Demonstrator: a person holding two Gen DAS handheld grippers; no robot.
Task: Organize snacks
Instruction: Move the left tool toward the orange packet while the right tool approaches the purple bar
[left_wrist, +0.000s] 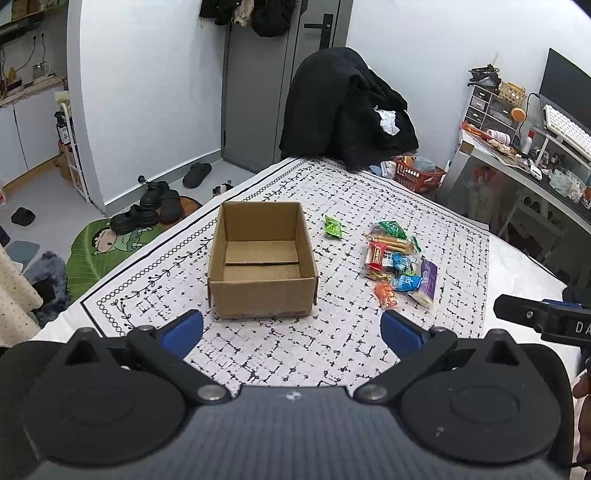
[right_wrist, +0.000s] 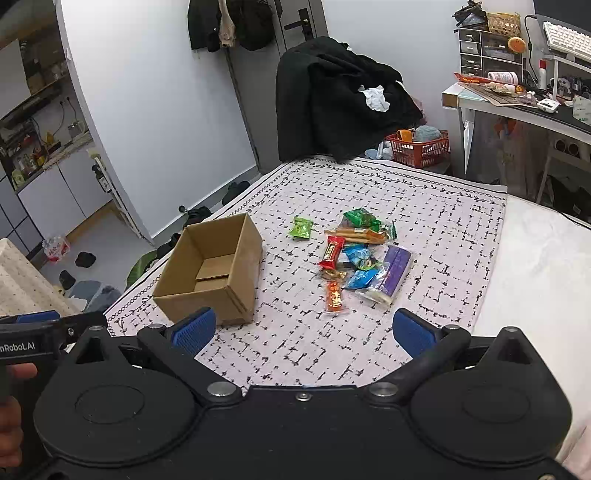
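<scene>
An open, empty cardboard box (left_wrist: 262, 258) (right_wrist: 212, 269) sits on a white cloth with black marks (left_wrist: 332, 332) (right_wrist: 424, 206). To its right lies a pile of wrapped snacks (left_wrist: 399, 264) (right_wrist: 364, 258): red, blue, purple, orange and green packets. One small green packet (left_wrist: 333, 227) (right_wrist: 301, 228) lies apart, between box and pile. My left gripper (left_wrist: 291, 330) hovers open above the cloth, just in front of the box. My right gripper (right_wrist: 303, 334) is open too, held above the cloth short of the pile. Nothing is between either pair of blue fingers.
A chair draped in black clothes (left_wrist: 347, 110) (right_wrist: 340, 99) stands beyond the far edge. A red basket (left_wrist: 417, 173) (right_wrist: 419, 146) sits on the floor, and a cluttered desk (right_wrist: 524, 103) is at the right. Shoes (left_wrist: 155, 206) lie on the floor to the left.
</scene>
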